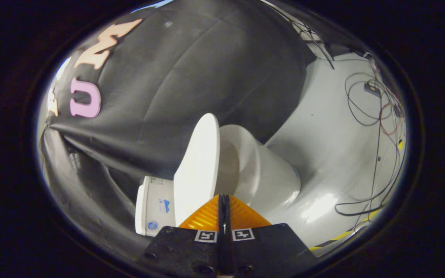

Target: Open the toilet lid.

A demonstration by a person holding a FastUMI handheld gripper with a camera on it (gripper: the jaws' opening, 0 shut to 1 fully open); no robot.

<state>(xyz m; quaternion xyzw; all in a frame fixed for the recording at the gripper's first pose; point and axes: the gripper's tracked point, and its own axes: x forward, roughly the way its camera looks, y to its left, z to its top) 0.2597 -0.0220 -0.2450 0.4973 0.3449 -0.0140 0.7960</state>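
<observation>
**Gripper view: lid raised, fingers closed at its edge**

Your toilet lid (197, 170) stands swung up off the toilet bowl (261, 173), near upright, its long axis running away from the gripper (223, 200). Its lower edge sits just ahead of the closed, empty fingers. Behind it is the tank (155, 210); cables (377, 116) trail across the floor (323, 135).

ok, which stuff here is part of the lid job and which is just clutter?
Part of the job:
- toilet lid, raised, just ahead of the fingers
- toilet bowl
- tank behind the lid
- gripper, fingers together with nothing between them

Just lying about:
- cables on the floor
- striped floor tape
</observation>
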